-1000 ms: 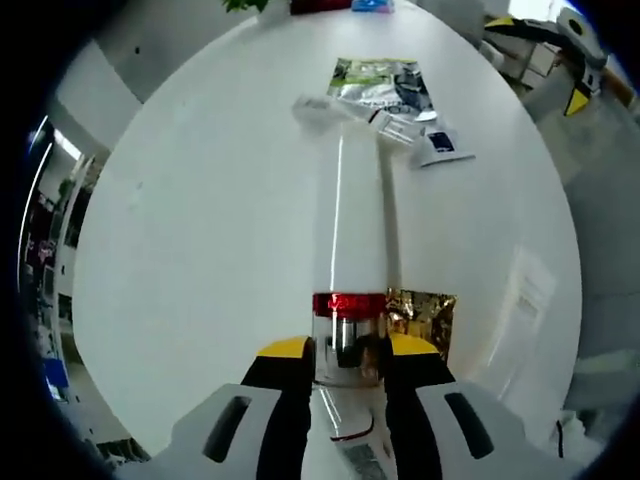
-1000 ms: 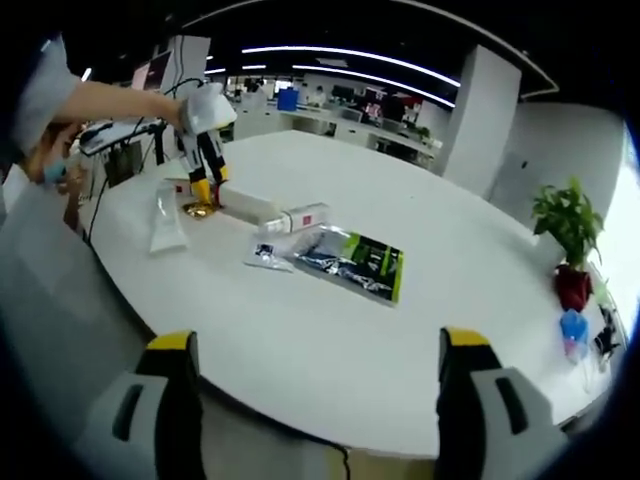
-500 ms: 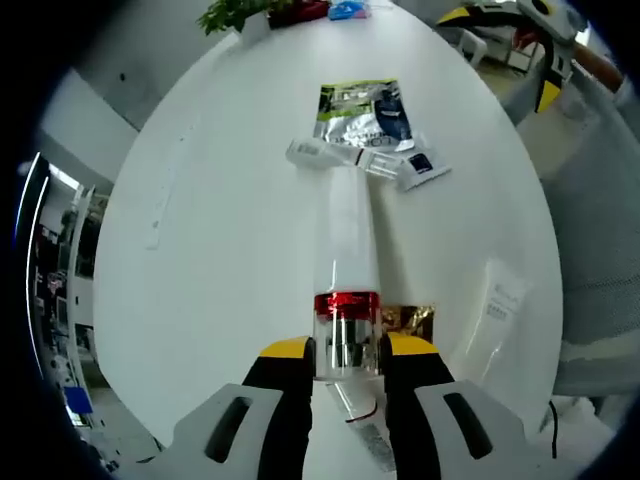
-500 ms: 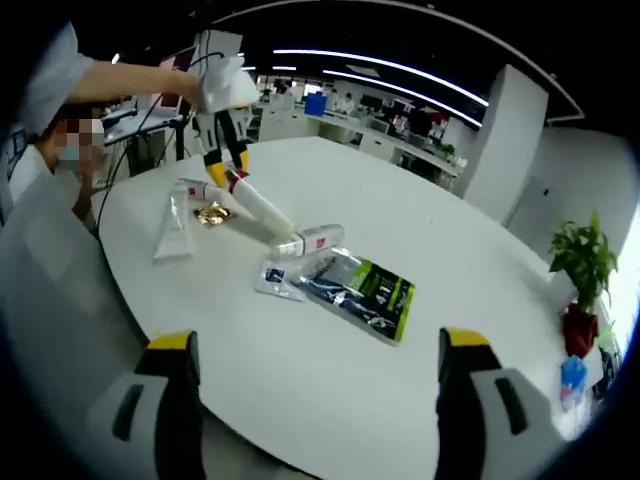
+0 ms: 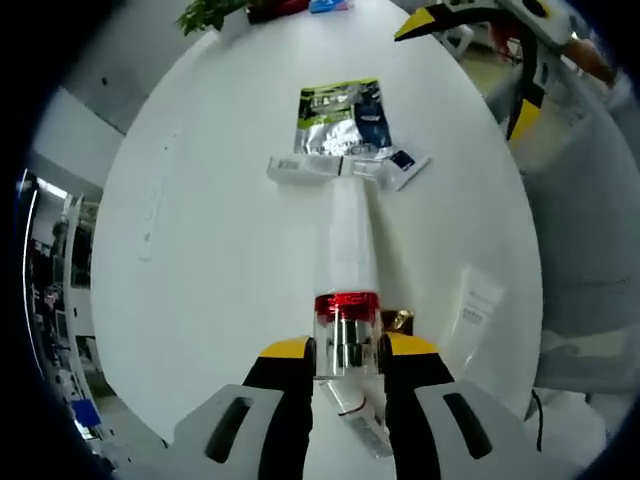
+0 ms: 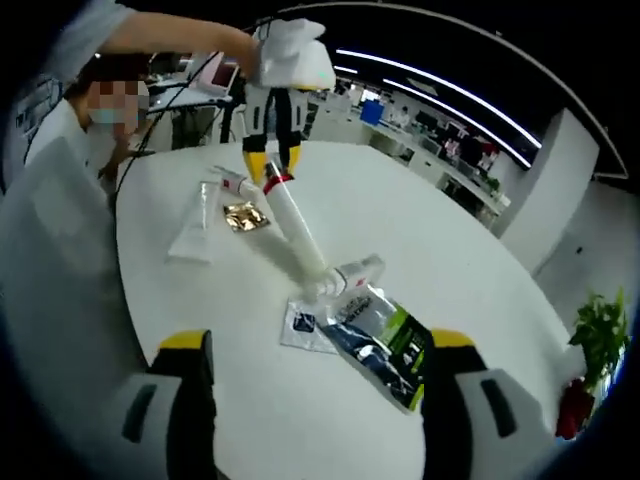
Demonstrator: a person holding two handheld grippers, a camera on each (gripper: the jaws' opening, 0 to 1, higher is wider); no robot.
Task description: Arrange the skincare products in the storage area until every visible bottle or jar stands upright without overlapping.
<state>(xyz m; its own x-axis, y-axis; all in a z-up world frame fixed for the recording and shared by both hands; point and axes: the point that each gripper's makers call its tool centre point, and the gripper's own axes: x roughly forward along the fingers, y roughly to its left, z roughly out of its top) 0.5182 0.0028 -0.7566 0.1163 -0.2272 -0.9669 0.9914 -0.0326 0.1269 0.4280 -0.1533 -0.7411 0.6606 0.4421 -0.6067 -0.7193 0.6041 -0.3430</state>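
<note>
While gripper (image 5: 346, 358) clamps, slim glossy bottle (image 5: 345, 250)

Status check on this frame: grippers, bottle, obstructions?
Left gripper shut on tall white bottle at its red-banded cap, bottle tilted, base on table. Right gripper open, empty. Small white tube and foil pouch lie at bottle's base.

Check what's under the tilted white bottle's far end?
The white bottle, held by the left gripper, lifts at its cap end; its base meets a small white tube by the foil pouch. The contact itself is hidden.
</note>
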